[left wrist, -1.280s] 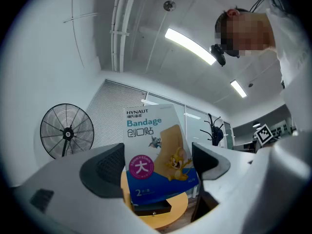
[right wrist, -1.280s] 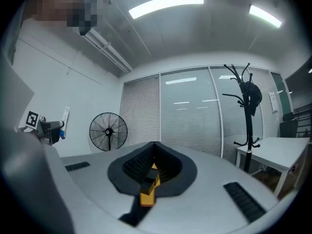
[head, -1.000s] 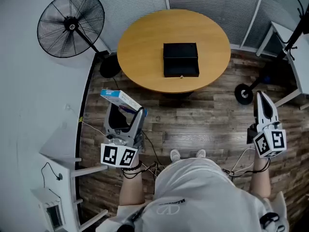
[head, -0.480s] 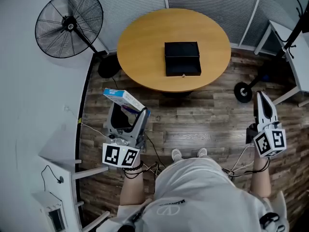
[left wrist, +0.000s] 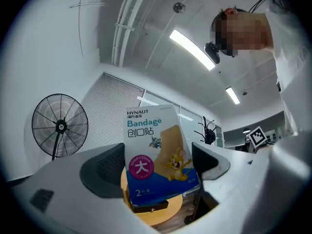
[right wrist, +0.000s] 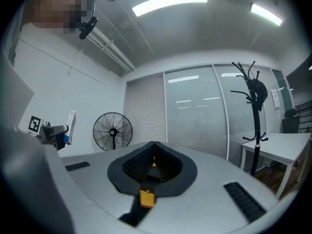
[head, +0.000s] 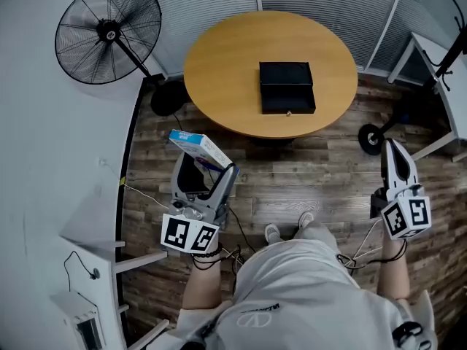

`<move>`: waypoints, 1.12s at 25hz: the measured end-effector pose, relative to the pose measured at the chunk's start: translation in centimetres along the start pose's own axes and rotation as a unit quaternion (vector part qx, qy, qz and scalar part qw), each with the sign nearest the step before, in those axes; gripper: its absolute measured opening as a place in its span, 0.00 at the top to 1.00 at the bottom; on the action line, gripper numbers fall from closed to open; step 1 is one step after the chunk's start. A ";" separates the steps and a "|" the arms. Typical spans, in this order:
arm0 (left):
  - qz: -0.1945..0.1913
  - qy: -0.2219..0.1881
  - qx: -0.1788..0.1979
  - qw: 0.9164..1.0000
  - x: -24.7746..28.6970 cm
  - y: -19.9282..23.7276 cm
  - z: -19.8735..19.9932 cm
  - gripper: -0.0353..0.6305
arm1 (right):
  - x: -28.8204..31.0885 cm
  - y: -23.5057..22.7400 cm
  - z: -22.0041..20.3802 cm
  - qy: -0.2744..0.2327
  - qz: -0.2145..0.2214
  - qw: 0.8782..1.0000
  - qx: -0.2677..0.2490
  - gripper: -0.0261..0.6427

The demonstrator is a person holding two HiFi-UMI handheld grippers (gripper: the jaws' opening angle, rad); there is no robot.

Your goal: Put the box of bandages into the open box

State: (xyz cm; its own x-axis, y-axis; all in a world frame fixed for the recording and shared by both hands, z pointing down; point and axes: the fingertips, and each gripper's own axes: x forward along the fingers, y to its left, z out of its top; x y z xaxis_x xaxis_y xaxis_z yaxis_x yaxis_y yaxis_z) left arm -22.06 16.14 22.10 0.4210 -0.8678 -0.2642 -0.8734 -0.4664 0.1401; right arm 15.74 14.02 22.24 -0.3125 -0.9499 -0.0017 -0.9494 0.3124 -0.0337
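Your left gripper (head: 206,169) is pinching the bandage box (head: 197,146) low, so swinging toward the one-o'clock open box (head: 287,87) risks tipping it out.

- "HYNAUT": brand line, upper left of the box of bandages (left wrist: 156,155), centre of the left gripper view.
- "Bandage", "创口贴": blue lettering directly beneath the brand.
- "大": white character in the pink disc, lower left of the face.
- "2": white numeral on the blue band; the characters that follow are illegible.
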 end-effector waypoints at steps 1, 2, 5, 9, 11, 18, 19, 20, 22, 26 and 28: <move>0.000 0.001 -0.001 1.000 0.0 0.0 -0.1 0.29 | 0.1 0.1 -0.1 0.001 0.002 1.000 -0.002 0.93; 0.000 0.001 -0.002 1.000 0.1 0.0 -0.3 0.29 | 0.3 0.1 -0.1 0.002 0.003 1.000 -0.002 0.93; 0.000 0.003 -0.011 1.000 0.6 0.3 -0.9 0.29 | 0.8 0.0 -0.1 0.003 0.003 1.000 -0.002 0.93; 0.002 0.010 -0.012 1.000 1.6 0.5 -1.6 0.29 | 2.1 -0.4 -0.7 0.009 0.008 1.000 0.000 0.93; 0.003 0.012 -0.010 1.000 2.5 0.6 -1.9 0.29 | 3.0 -0.8 -0.9 0.010 0.010 1.000 0.004 0.93; 0.002 0.017 -0.002 1.000 6.8 -0.2 -2.7 0.29 | 5.9 -3.7 -0.8 0.010 0.022 1.000 0.011 0.93; 0.001 0.017 -0.002 1.000 7.5 -0.4 -3.0 0.29 | 6.4 -4.3 -0.9 0.010 0.024 1.000 0.012 0.93; 0.001 0.018 -0.001 1.000 8.3 -0.5 -3.2 0.29 | 7.0 -4.8 -0.9 0.010 0.026 1.000 0.013 0.93; 0.002 0.020 0.001 1.000 9.8 -0.8 -3.8 0.29 | 8.2 -5.9 -1.1 0.011 0.032 0.999 0.015 0.93; 0.006 0.024 0.008 1.000 12.6 -1.2 -4.9 0.29 | 10.5 -7.8 -1.5 0.012 0.045 0.999 0.021 0.93; 0.009 0.027 0.009 1.000 14.0 -1.4 -5.4 0.29 | 11.7 -8.7 -1.7 0.014 0.053 0.998 0.025 0.93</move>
State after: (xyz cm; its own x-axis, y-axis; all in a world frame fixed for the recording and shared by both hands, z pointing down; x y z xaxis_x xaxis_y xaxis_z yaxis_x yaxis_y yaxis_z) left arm -13.58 3.69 23.34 0.4177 -0.8842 -0.2090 -0.8849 -0.4480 0.1271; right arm 20.26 0.23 24.21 -0.4126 -0.9107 0.0195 -0.9083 0.4097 -0.0845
